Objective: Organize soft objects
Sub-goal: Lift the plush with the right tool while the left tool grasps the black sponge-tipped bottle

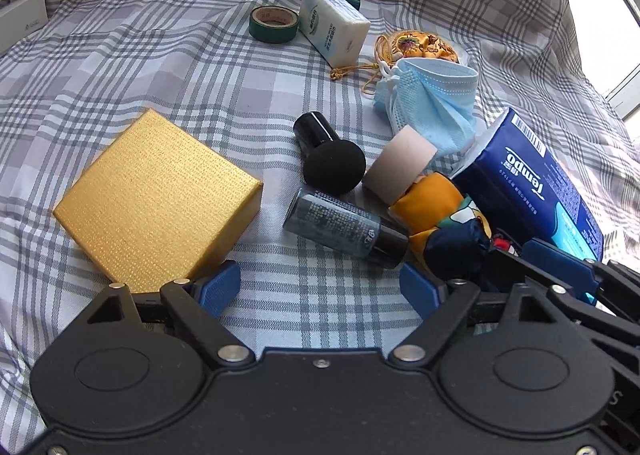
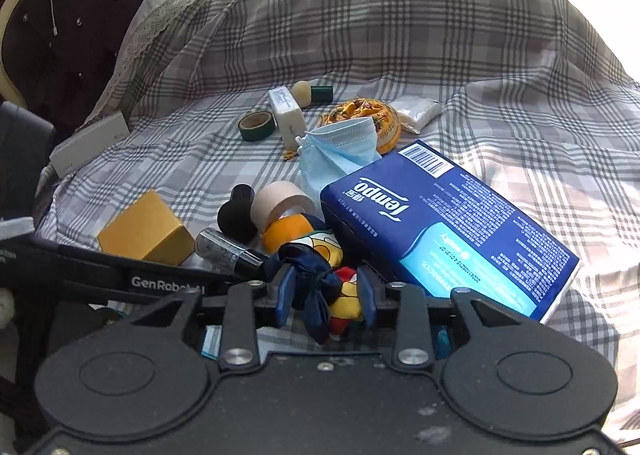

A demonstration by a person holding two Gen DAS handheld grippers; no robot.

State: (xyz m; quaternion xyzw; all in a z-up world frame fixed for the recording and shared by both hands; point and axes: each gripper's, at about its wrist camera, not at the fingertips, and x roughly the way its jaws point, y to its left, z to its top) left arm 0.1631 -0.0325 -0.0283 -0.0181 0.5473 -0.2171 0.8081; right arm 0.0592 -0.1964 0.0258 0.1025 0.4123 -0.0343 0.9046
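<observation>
Right tool [image 2: 326, 301] clenched on scarf [image 2: 320, 275] beside tissue pack [image 2: 448, 231] on plaid bed [image 2: 520, 143], left tool [image 1: 320, 289] released, hovering between gold box [image 1: 156, 199] and bottle [image 1: 344, 227], mask [image 1: 430, 103] behind.

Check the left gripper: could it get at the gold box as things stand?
Probably yes. The left gripper is open and holds nothing, and the gold box lies just ahead of its left finger on the checked sheet, with nothing on top of it. The small bottle lies apart, to the right.
</observation>
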